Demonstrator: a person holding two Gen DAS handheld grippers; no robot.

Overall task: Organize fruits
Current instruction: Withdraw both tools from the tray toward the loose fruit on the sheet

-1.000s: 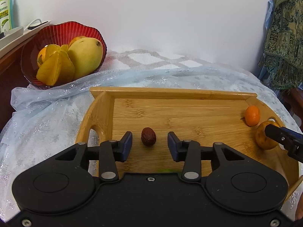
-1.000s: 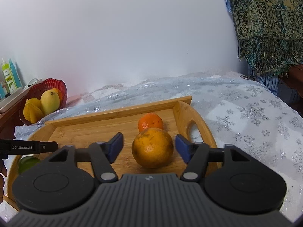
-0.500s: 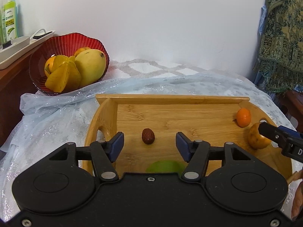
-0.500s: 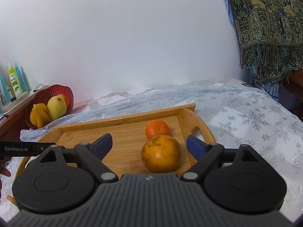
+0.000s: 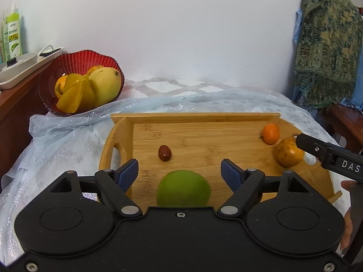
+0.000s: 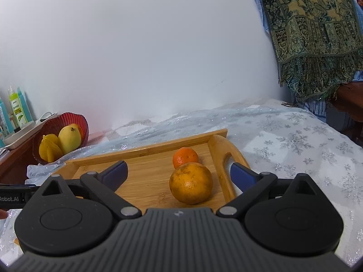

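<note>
Left gripper [image 5: 179,172]: jaws opening, nothing clamped; green fruit [image 5: 183,191] lies free between the pads at lower centre, on the wooden tray [image 5: 195,117].
Right gripper [image 6: 179,173]: jaws opening, pads clear of the large orange [image 6: 191,182], which rests on the tray in the lower-centre right.
Small tangerine [image 6: 185,157]: touching or just behind the orange.
Brown date [image 5: 164,153]: mid-tray, apart.
Red bowl [image 5: 68,61]: upper left, holding mango and starfruit.
Step, judged: both fruits just set down on the tray.
Next, judged: draw both tools clear without nudging the round fruit, then fetch another piece from the bowl.
Pose: both tools tilted down over the tray's near edge.
</note>
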